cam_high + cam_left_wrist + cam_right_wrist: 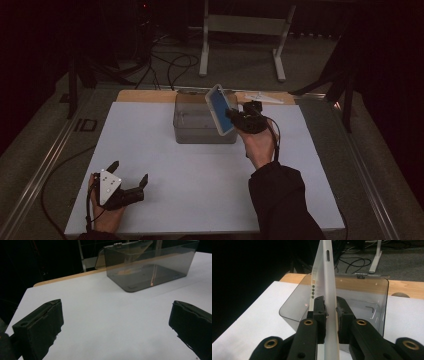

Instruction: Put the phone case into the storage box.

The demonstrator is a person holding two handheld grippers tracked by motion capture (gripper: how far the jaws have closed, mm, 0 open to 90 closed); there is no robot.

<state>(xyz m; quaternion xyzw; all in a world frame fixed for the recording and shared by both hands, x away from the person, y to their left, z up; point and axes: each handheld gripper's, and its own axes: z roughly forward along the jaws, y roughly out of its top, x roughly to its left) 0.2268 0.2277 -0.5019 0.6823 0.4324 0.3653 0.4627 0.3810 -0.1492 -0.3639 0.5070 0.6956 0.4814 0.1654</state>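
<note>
The right gripper is clamped on the edge of a phone case held tilted just above the box — the opening lies directly ahead and below it — while the left gripper, jaws apart, rests well back.

White table, clear smoky bin on it

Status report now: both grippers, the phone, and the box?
Right gripper shut on phone, held tilted above box. Left gripper open, resting low on table. Box open, nothing blocking.
</note>
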